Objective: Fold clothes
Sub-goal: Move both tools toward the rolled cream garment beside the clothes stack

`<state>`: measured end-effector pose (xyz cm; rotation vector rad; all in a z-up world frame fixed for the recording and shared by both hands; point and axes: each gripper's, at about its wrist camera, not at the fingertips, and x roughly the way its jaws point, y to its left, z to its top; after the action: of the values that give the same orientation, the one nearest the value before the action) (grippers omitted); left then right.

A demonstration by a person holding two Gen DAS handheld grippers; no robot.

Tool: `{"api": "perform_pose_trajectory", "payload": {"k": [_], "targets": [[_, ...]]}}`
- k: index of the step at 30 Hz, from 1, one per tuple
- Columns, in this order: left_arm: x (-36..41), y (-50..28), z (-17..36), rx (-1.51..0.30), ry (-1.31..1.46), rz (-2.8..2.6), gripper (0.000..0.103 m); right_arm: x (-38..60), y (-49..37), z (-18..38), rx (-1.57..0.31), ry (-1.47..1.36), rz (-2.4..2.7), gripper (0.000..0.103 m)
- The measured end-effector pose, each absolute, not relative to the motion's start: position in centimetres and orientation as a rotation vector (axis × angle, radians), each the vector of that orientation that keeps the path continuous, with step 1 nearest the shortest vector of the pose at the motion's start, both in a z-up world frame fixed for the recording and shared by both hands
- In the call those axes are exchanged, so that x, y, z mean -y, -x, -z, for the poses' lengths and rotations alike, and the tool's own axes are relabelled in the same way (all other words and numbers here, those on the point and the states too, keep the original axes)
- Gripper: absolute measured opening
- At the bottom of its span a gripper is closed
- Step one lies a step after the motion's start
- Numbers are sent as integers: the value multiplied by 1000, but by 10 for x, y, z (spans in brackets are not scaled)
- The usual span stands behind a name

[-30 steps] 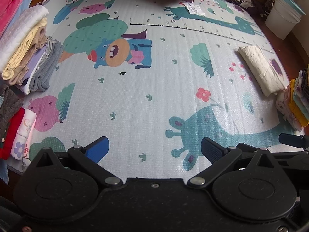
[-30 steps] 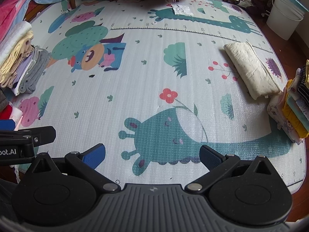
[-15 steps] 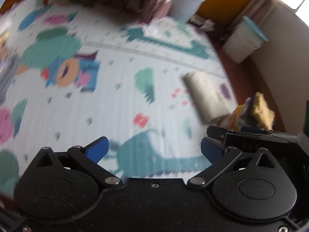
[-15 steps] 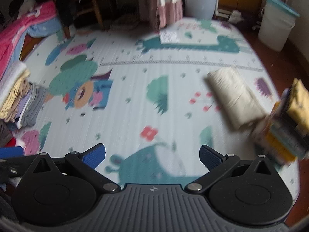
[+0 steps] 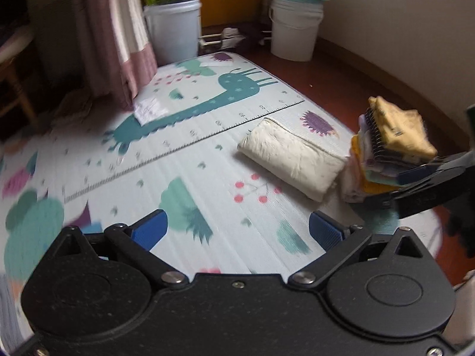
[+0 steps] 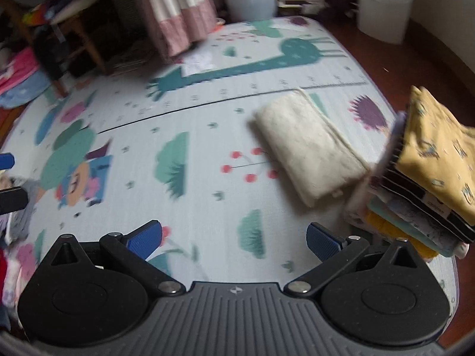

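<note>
On the floor lies a cartoon mat (image 5: pixel 184 160), printed with a teal giraffe (image 5: pixel 207 101), trees, berries and a ruler strip. Left gripper (image 5: pixel 237 231) hangs over the mat's near part, jaws spread wide, nothing between the blue pads (image 5: pixel 150 230). Right gripper (image 6: pixel 234 238) is the same: jaws wide apart, empty, over the mat. From the left wrist view the right gripper's black body pokes in at the right edge, just in front of the stack; whether it touches the stack is unclear.

Clothes: a cream folded piece (image 5: pixel 292 158) lies flat on the mat, right of centre, just below the ruler strip. A stack of folded clothes (image 6: pixel 427 178) sits at the mat's right edge, just beside the cream piece, with a yellow printed piece (image 6: pixel 442 148) on top, tilted; striped, pale and mustard layers sit under it. The stack looks blurred in the right wrist view.

Far side: a pink-hemmed curtain (image 5: pixel 118 44) hangs down to the mat's far edge. A white planter (image 5: pixel 173 29) with green leaves stands beside it. A white bucket (image 5: pixel 294 26) with a teal lid stands on the dark red floor, well apart from the stack. A small paper (image 5: pixel 148 109) lies on the giraffe print. In the right wrist view, a wooden chair (image 6: pixel 74 35) and pink and blue fabrics (image 6: pixel 20 77) lie far left, and more clothes show at the left edge, blurred.
</note>
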<state>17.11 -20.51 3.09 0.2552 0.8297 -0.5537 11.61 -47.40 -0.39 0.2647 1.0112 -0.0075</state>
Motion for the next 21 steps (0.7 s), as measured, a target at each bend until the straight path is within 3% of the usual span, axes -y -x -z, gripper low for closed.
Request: {"api": "perform_pose_trajectory", "payload": {"k": [11,15,21], "targets": [[315,-274,68,-834,-244,683,98,509,-129,109,-997,-374,32,102],[354,-307,103,-815,-253,749,89,526,-123,146,-939,-409,120,92],[416,-340,159,-830,-277,844,83,535,-123,183,-926,-430,163,92]]}}
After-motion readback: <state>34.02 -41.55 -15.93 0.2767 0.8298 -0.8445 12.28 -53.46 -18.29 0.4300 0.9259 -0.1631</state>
